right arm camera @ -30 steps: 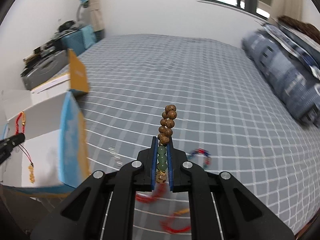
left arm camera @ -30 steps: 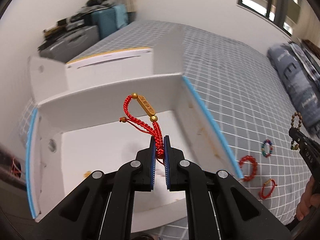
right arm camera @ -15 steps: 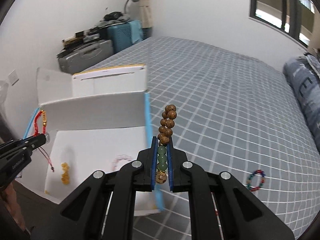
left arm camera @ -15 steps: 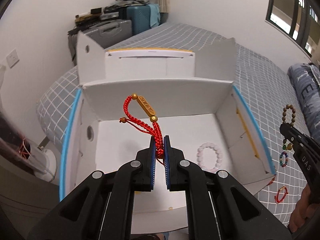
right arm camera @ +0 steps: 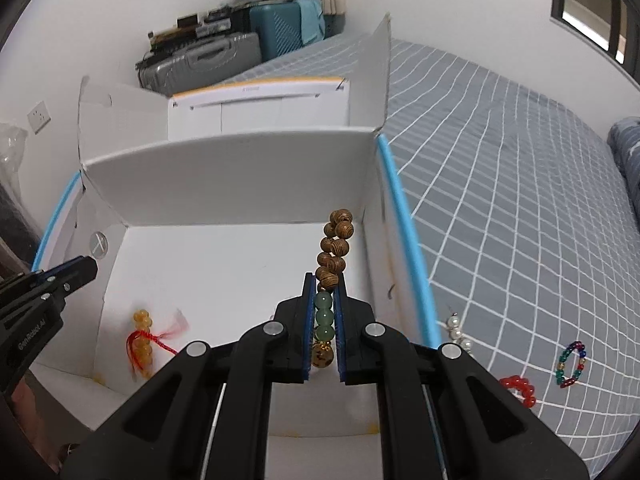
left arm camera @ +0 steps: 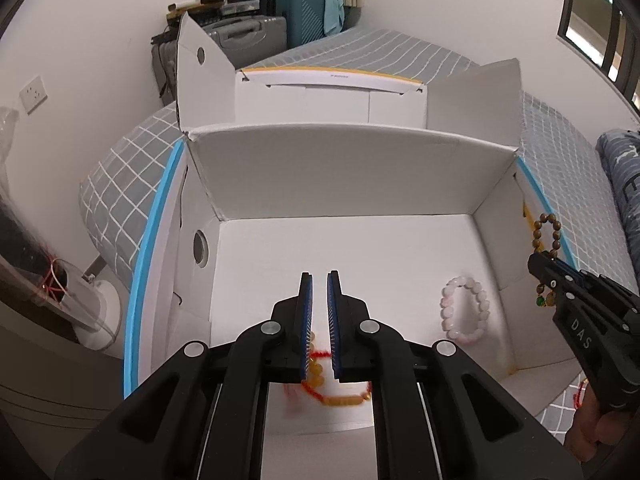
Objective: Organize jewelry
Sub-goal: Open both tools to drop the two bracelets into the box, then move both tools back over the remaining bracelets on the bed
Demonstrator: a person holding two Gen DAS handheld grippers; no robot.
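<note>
A white cardboard box (left arm camera: 400, 140) with blue edges sits open on the grey checked bed. My left gripper (left arm camera: 319, 280) hovers over the box floor, its jaws nearly together with nothing between them. Under it, a red cord bracelet (left arm camera: 318, 354) lies blurred across an amber bead bracelet (left arm camera: 344, 400). A pink bead bracelet (left arm camera: 464, 312) rests at the right of the floor. My right gripper (right arm camera: 324, 280) is shut on a wooden bead bracelet (right arm camera: 336, 240) with green beads, held over the box's right side. The red cord bracelet (right arm camera: 160, 338) shows below the left gripper (right arm camera: 90, 268).
On the bed right of the box (right arm camera: 224, 152) lie a pearl piece (right arm camera: 456, 332), a red bead bracelet (right arm camera: 520, 392) and a multicoloured bead bracelet (right arm camera: 570, 364). Suitcases (right arm camera: 224, 56) stand against the far wall. A blue pillow (right arm camera: 628, 148) lies at the right.
The red cord bracelet has left my left gripper and dropped onto the box floor. Both grippers have swung over the box; the right one still carries the wooden bead bracelet.
</note>
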